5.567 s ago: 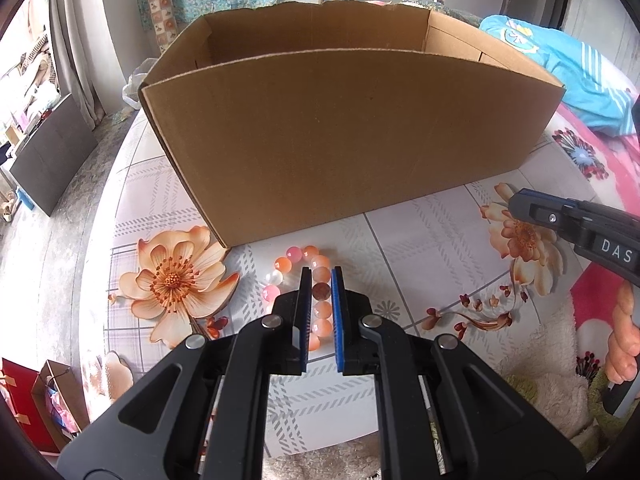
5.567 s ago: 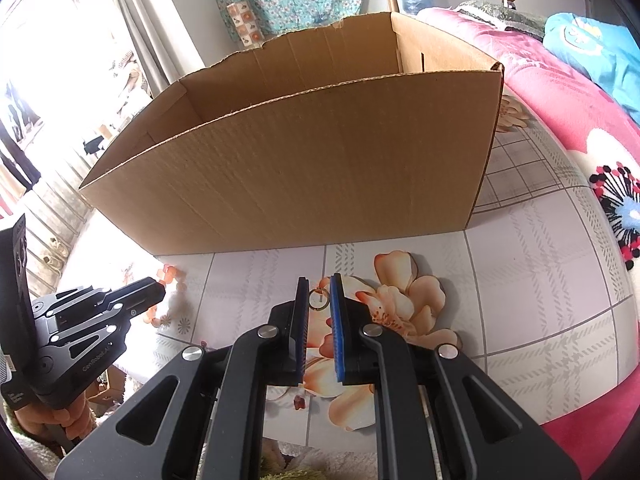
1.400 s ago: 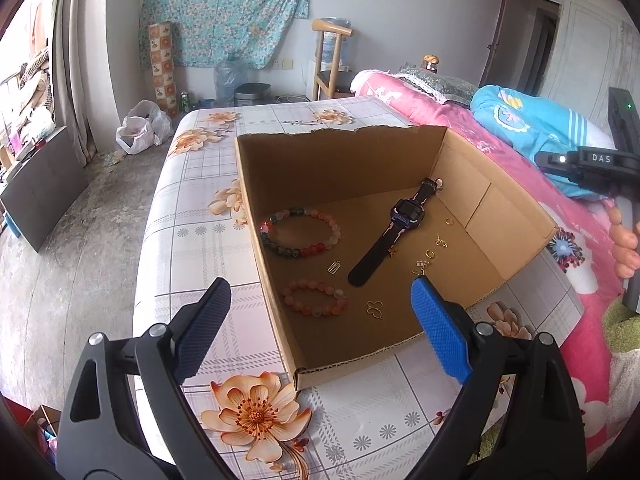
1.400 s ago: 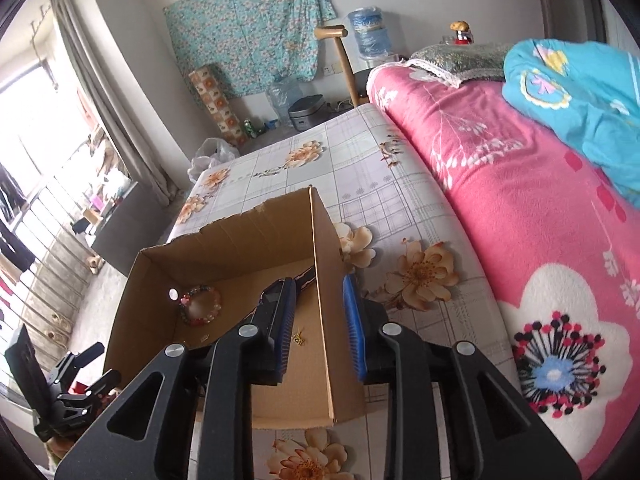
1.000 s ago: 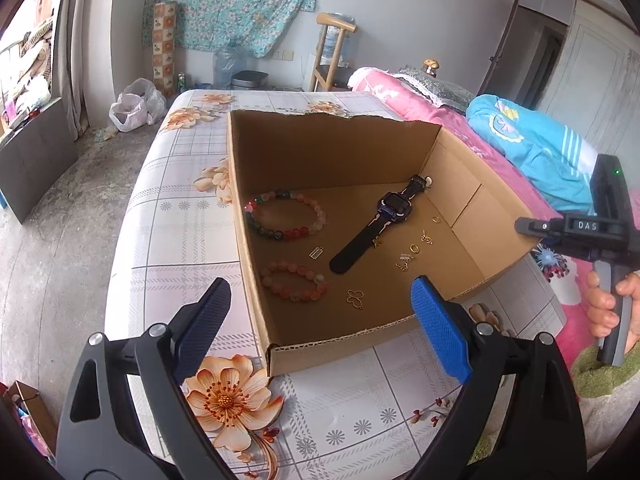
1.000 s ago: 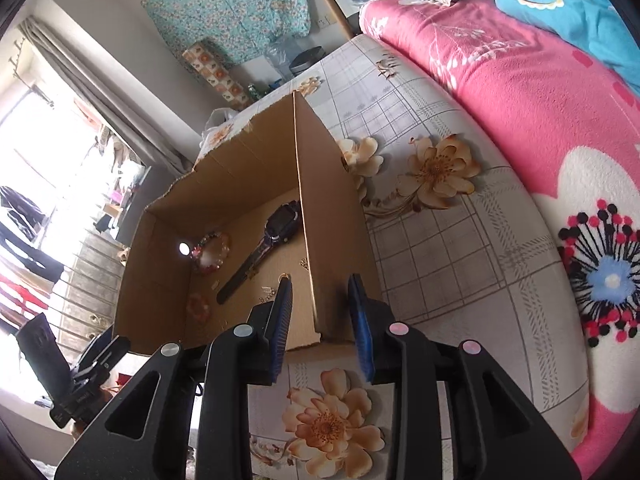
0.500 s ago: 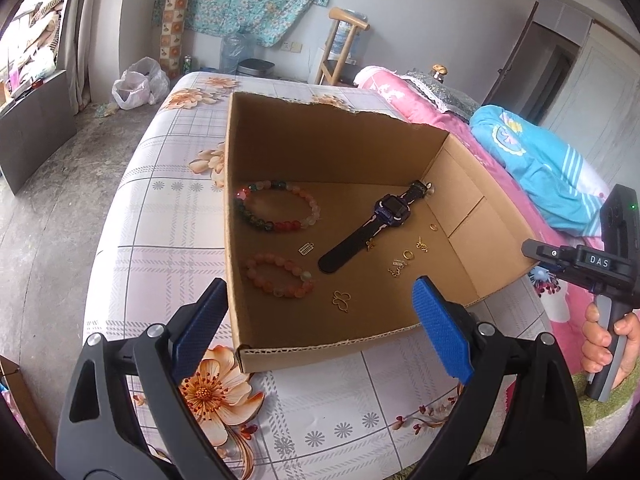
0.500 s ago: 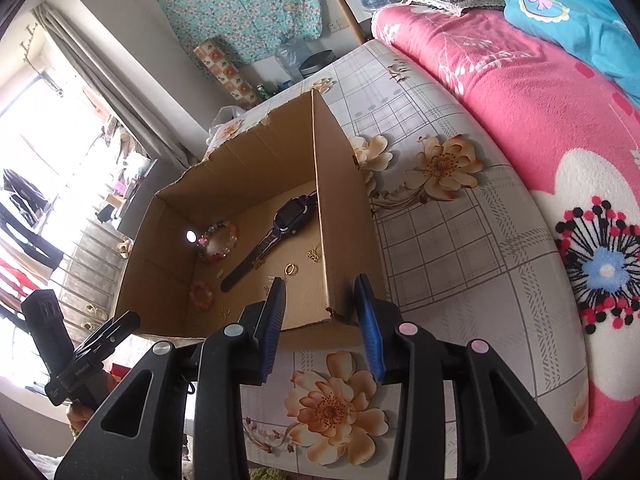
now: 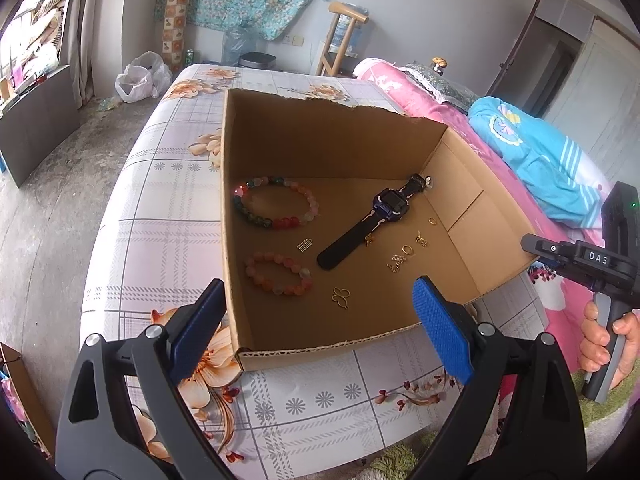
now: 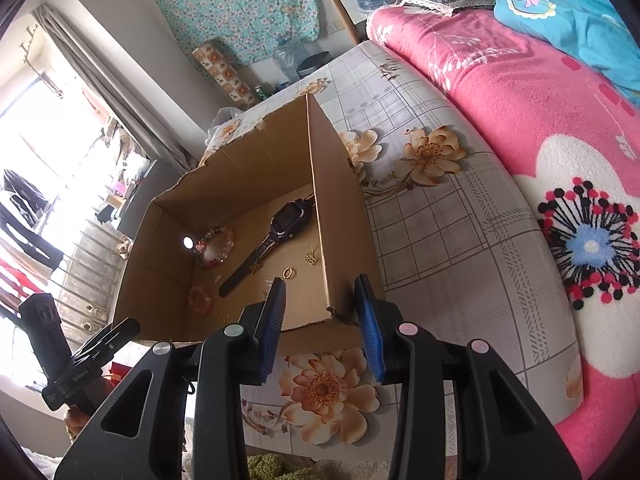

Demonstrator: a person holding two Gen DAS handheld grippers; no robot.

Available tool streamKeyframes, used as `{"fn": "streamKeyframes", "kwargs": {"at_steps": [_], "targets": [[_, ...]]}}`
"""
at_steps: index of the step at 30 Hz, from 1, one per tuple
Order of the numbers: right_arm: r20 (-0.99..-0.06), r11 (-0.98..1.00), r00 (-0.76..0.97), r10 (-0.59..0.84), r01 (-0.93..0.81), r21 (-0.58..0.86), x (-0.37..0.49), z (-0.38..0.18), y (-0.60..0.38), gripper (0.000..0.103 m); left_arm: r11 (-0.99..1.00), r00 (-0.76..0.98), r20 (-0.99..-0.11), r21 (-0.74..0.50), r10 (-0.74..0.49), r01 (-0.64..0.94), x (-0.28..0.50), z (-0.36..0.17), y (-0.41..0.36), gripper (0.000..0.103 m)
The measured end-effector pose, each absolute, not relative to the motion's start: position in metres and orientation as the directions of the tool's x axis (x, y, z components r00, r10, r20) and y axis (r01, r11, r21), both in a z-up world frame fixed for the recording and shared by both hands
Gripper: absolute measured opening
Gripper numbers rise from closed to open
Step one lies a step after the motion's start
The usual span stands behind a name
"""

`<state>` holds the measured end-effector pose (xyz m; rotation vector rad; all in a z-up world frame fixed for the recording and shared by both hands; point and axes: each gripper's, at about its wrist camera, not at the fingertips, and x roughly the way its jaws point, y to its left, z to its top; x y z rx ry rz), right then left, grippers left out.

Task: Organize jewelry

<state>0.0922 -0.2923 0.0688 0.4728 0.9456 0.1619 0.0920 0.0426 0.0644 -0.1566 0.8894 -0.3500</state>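
I'm looking down into the cardboard box, mid-frame in the left wrist view, and the jewelry is all lying on its floor: a multicoloured bead bracelet toward the upper left of the floor, a pink bead bracelet just below it, a dark watch stretched on a diagonal through the centre, and small gold pieces scattered to the watch's right, with a gold clover charm lower down near the front wall. The box sits on a flowered tablecloth. My left gripper is spread wide at the bottom of the frame, nothing between its blue pads. In the right wrist view my right gripper is partly open, having just widened a little, framing the box's near right corner without gripping anything. At the right edge, a hand holds that gripper's handle, beside the pink blanket.
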Motion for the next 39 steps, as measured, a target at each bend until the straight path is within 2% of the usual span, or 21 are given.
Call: {"fn": "streamKeyframes", "kwargs": {"at_steps": [5, 10, 12, 17, 23, 26, 29, 34, 39], "targets": [[-0.726, 0.886, 0.595, 0.345, 0.049, 0.461, 0.081, 0.067, -0.296, 0.037, 0.929, 0.592, -0.717, -0.279, -0.369, 0.242, 0.076, 0.066, 0.043, 0.089], [-0.710, 0.898, 0.631, 0.311, 0.048, 0.436, 0.068, 0.074, -0.298, 0.043, 0.961, 0.705, -0.655, -0.144, -0.272, 0.236, 0.048, 0.086, 0.039, 0.090], [-0.702, 0.914, 0.658, 0.273, 0.049, 0.402, 0.059, 0.081, -0.295, 0.050, 0.967, 0.729, -0.638, -0.118, -0.249, 0.227, 0.040, 0.095, 0.038, 0.091], [-0.661, 0.947, 0.720, 0.210, 0.018, 0.321, 0.033, 0.103, -0.279, 0.073, 0.968, 0.739, -0.627, -0.123, -0.247, 0.219, 0.025, 0.108, 0.038, 0.095], [-0.632, 0.969, 0.760, 0.152, 0.012, 0.247, 0.015, 0.123, -0.256, 0.087, 0.972, 0.741, -0.635, -0.071, -0.217, 0.224, 0.020, 0.113, 0.022, 0.095], [-0.617, 0.980, 0.780, 0.107, 0.023, 0.198, 0.010, 0.130, -0.243, 0.095, 0.967, 0.731, -0.640, -0.087, -0.237, 0.238, 0.018, 0.113, 0.019, 0.095], [-0.598, 0.990, 0.799, 0.062, 0.029, 0.140, 0.006, 0.134, -0.231, 0.096, 0.972, 0.741, -0.633, -0.092, -0.225, 0.217, 0.017, 0.115, 0.018, 0.095], [-0.589, 0.996, 0.808, -0.026, 0.070, 0.053, 0.004, 0.138, -0.213, 0.096, 0.992, 0.774, -0.621, -0.042, -0.120, 0.120, 0.018, 0.118, 0.017, 0.095], [-0.595, 0.996, 0.803, -0.019, 0.068, 0.060, 0.008, 0.140, -0.208, 0.096, 0.992, 0.718, -0.685, -0.058, -0.123, 0.115, 0.026, 0.115, 0.013, 0.095]]}}
